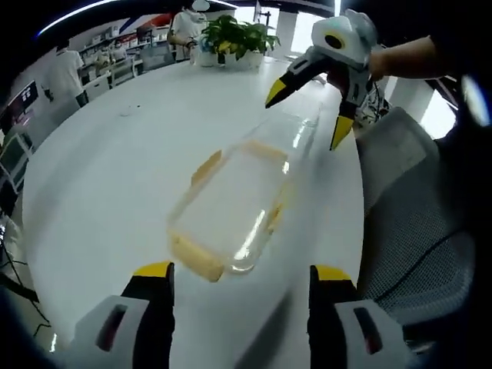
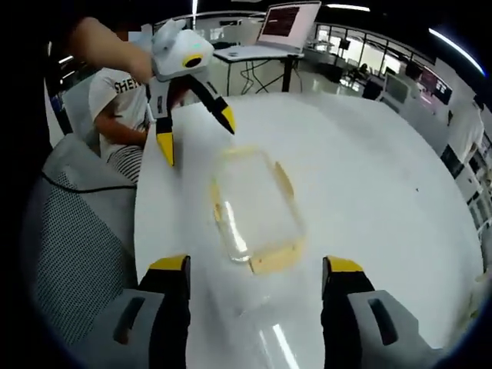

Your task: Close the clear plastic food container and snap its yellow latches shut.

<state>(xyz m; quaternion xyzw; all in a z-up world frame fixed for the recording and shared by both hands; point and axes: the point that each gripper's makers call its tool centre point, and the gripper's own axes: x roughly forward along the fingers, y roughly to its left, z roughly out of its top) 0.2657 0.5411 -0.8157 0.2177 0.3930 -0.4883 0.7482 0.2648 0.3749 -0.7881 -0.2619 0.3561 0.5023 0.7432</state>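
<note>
In the left gripper view, the container (image 1: 234, 211) lies on the white table (image 1: 100, 177), lid seemingly on; its yellow latches (image 1: 196, 260) look unsnapped, though blur makes this uncertain. The left gripper (image 1: 240, 280) hovers near, jaws spread. In the right gripper view, the right gripper (image 2: 255, 277) faces it from the other end, jaws spread, touching nothing.

You have the container (image 1: 234, 211) lying on the table (image 1: 100, 192), between your two grippers. Your left gripper (image 1: 240, 273) is just before its near end; your right gripper (image 1: 306, 115) hangs beyond its far end. A chair (image 1: 415, 231) stands beside the table's right edge.
</note>
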